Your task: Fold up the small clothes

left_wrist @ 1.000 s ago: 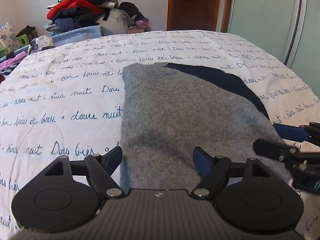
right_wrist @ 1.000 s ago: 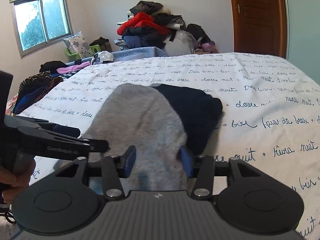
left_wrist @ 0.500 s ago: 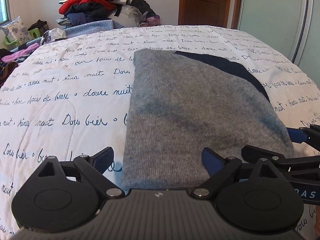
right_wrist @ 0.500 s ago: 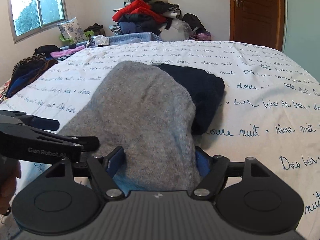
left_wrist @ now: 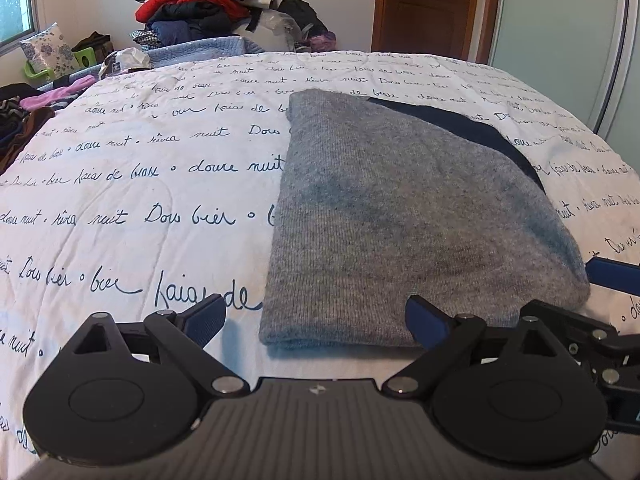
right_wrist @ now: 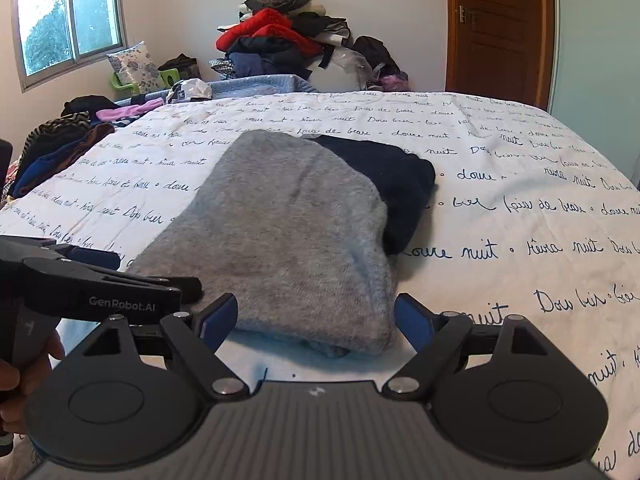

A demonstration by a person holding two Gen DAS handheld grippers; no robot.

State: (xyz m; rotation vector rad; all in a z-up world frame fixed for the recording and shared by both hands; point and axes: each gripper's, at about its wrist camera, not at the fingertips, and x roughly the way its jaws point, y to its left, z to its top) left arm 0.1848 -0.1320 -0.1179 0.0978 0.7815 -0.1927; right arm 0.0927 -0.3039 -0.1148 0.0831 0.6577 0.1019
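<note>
A folded grey knit garment (left_wrist: 400, 216) lies flat on the white script-printed bedcover (left_wrist: 140, 184), partly covering a folded navy garment (left_wrist: 472, 128). My left gripper (left_wrist: 314, 315) is open wide at the grey garment's near left edge, and its pads do not touch the cloth. My right gripper (right_wrist: 316, 312) is at the near right corner of the grey garment (right_wrist: 288, 216). Its jaws are opening, the corner lies between them, and neither pad presses on it. The navy garment (right_wrist: 400, 176) sticks out to the right. Each gripper shows at the edge of the other's view.
A heap of clothes (right_wrist: 280, 36) is piled beyond the bed's far end. More clothes (right_wrist: 60, 144) lie off the bed's left side under a window (right_wrist: 68, 20). A wooden door (right_wrist: 496, 28) and a sliding wardrobe panel (left_wrist: 560, 20) stand to the right. A hand (right_wrist: 24, 376) holds the left gripper's handle.
Both grippers have drawn back toward the near edge of the grey garment, and their jaws have spread wider. The right jaws have come off the grey fabric they were close around.
</note>
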